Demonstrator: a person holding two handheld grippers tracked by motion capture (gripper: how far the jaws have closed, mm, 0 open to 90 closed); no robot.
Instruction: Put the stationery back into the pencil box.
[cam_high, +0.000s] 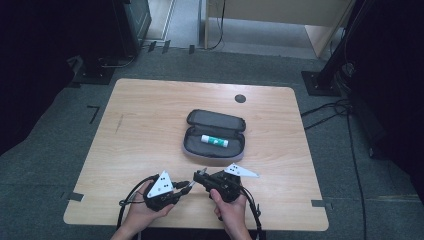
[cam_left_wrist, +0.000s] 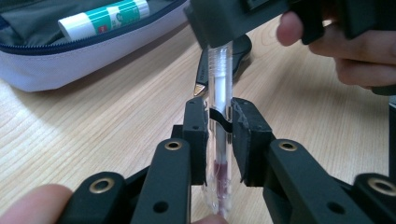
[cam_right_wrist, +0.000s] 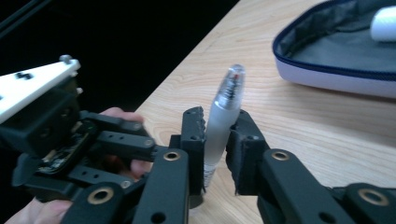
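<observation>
A clear pen (cam_left_wrist: 219, 84) with a frosted end (cam_right_wrist: 226, 100) spans the two grippers near the table's front edge. My left gripper (cam_left_wrist: 219, 114) is shut on its clear barrel, and dark ink shows low in the tube. My right gripper (cam_right_wrist: 219, 126) is shut on the frosted end, whose clear tip sticks out past the jaws. In the high view the left gripper (cam_high: 186, 186) and right gripper (cam_high: 200, 176) meet tip to tip over the pen (cam_high: 193, 182). Each is held in a hand.
An open grey pencil case (cam_high: 215, 150) lies just beyond the grippers at mid table, with a green and white glue stick (cam_high: 214, 141) inside. A dark round hole cover (cam_high: 240, 98) sits near the far edge. The table's left edge drops off beside the left gripper (cam_right_wrist: 56, 135).
</observation>
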